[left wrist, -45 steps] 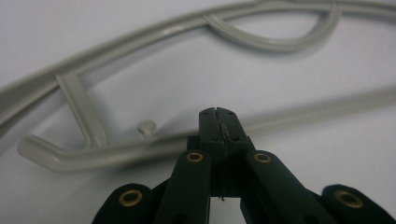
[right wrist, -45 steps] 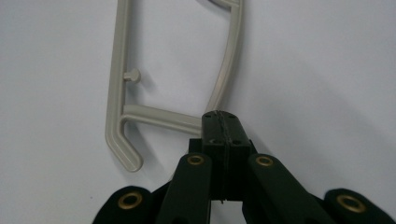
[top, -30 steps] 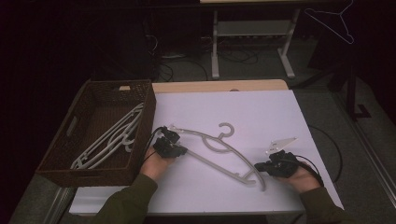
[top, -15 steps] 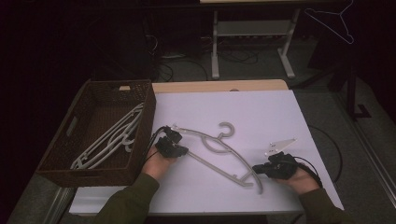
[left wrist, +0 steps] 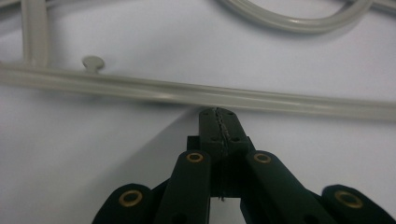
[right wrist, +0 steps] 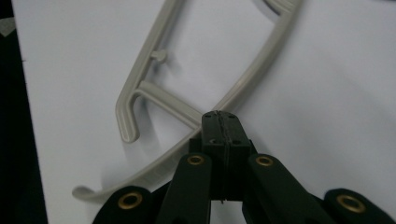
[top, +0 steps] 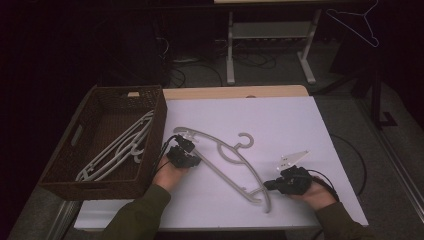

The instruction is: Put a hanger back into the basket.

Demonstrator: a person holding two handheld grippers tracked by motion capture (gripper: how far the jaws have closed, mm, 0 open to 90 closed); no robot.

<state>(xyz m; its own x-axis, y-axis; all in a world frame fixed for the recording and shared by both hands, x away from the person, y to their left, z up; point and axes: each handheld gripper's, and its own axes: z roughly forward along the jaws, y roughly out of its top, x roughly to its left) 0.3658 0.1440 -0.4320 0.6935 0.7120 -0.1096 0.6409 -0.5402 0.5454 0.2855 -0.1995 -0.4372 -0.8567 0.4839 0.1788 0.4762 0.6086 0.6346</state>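
Observation:
A pale grey plastic hanger [top: 218, 142] lies flat on the white table [top: 280, 125], hook pointing away from me. My left gripper [top: 184, 154] is at the hanger's left end, jaws shut. In the left gripper view its tips [left wrist: 219, 113] sit just short of the hanger's straight bar [left wrist: 280, 100] with nothing between them. My right gripper [top: 272, 185] is at the hanger's right end, also shut. In the right gripper view its tips [right wrist: 219, 115] hover over the spot where the hanger's arm [right wrist: 261, 60] meets the lower bar, which runs beneath the jaws.
A brown wicker basket [top: 161, 117] stands at the table's left edge with a few more pale hangers [top: 117, 150] inside. A metal stand [top: 270, 35] and cables are on the dark floor beyond the table. A wire hanger [top: 357, 20] hangs at the top right.
My right gripper has slid left along the table to the hanger's right end. The left gripper and the hanger have hardly moved.

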